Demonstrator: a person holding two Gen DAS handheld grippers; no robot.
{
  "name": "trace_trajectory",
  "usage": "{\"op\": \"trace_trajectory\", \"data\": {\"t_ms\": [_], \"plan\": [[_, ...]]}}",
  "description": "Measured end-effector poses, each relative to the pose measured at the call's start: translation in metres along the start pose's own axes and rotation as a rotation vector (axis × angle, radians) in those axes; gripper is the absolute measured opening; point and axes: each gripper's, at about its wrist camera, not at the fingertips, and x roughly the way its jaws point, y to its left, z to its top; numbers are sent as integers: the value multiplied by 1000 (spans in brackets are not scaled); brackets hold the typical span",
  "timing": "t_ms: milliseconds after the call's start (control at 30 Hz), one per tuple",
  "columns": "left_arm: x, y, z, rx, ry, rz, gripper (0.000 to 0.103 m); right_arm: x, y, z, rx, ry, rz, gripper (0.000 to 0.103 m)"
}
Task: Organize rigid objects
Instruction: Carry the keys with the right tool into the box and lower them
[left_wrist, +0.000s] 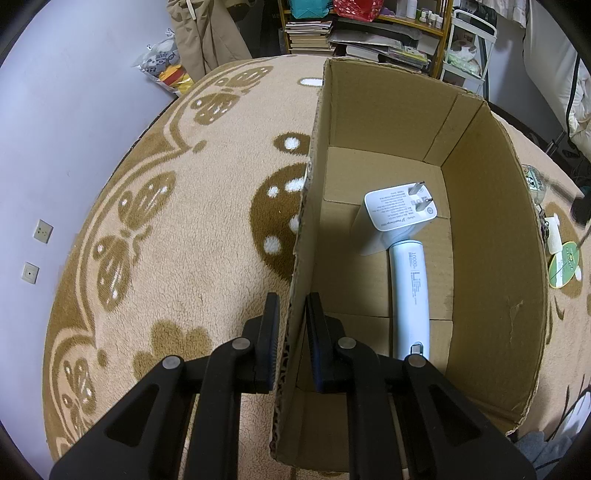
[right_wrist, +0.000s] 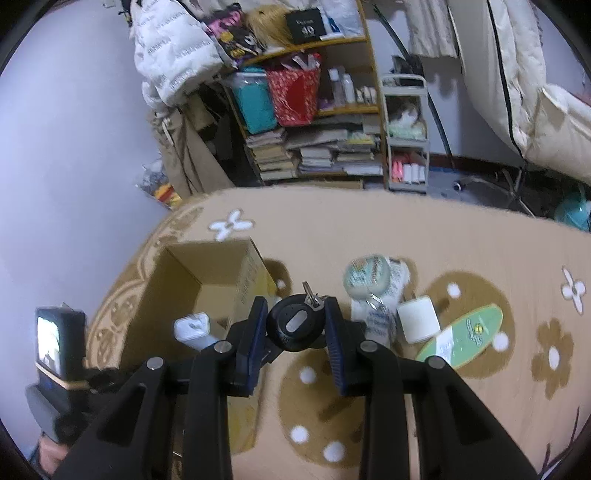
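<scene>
Left gripper (left_wrist: 291, 314) jaws were clamped on the near left wall of the cardboard box (left_wrist: 491, 258). Inside the box lay a white charger (left_wrist: 400, 208) and a white power bank (left_wrist: 412, 295), touching. Right gripper (right_wrist: 295, 325) jaws were clamped on a black key fob (right_wrist: 293, 326), just right of the box, above the carpet (right_wrist: 480, 240)

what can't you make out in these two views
- Left wrist view: the near end of the power bank is hidden behind the left gripper.
- The charger print is too small to read.
- Right wrist view: motion blur smears the labels on the round tin and green card.
</scene>
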Motion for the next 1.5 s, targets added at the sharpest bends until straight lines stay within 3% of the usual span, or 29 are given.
{"op": "trace_trajectory", "data": {"t_ms": [300,667,1000,1300,1500], "plan": [[0,0,0,3,1,1,13,-15,36,31,-74,-48,41,33],[-1,0,-1,3,-1,-5,11,-8,77,36,-124,-36,119,33],[0,0,-1,-2,0,-8,11,23,100,12,-168,53,147,33],[0,1,0,-1,0,-7,11,60,94,-11,-173,159,127,33],[1,0,0,0,-3,-7,11,68,85,-18,-128,191,160,33]]}}
